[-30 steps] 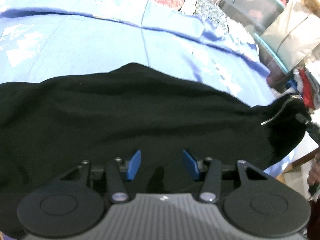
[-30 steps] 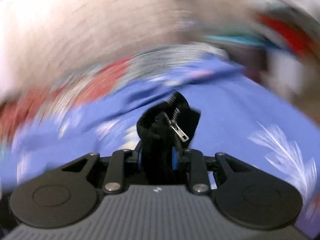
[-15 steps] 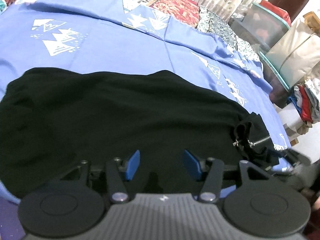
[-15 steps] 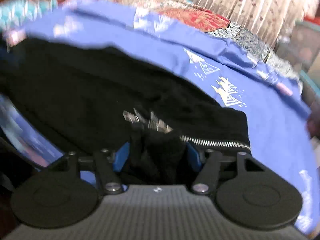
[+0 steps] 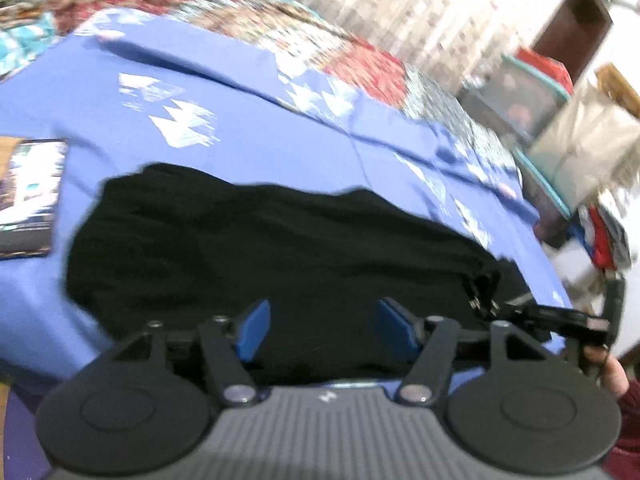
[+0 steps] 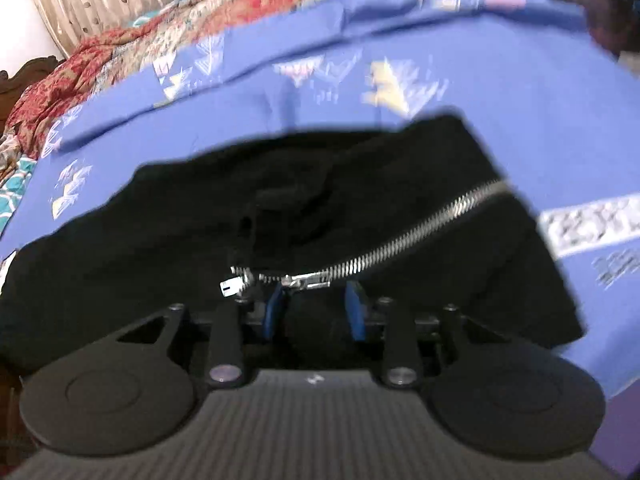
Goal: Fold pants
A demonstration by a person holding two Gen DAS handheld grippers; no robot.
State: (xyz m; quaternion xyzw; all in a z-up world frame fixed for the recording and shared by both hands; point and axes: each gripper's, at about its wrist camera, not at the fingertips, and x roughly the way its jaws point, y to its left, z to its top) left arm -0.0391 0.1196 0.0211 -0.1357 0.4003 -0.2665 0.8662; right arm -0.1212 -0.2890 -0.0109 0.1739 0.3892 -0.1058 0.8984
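Observation:
Black pants [image 5: 280, 248] lie in a folded heap on the blue sheet [image 5: 280, 148]. My left gripper [image 5: 326, 330] is open and empty, its blue pads just above the near edge of the pants. My right gripper [image 6: 314, 310] is part open with a bunch of the black pants [image 6: 280, 208] between its pads, beside a silver zipper [image 6: 420, 232]. The right gripper also shows at the right edge of the left wrist view [image 5: 560, 316], at the zipper end of the pants.
A dark flat book-like object [image 5: 30, 196] lies on the sheet at the left. A red patterned quilt [image 5: 360, 60] covers the bed's far side. Plastic bins and bags [image 5: 560, 120] stand to the right, beyond the bed's edge.
The pants have been lowered onto the sheet and lie more bunched. My right gripper has opened part way around the zipper end. The left gripper has pulled back slightly.

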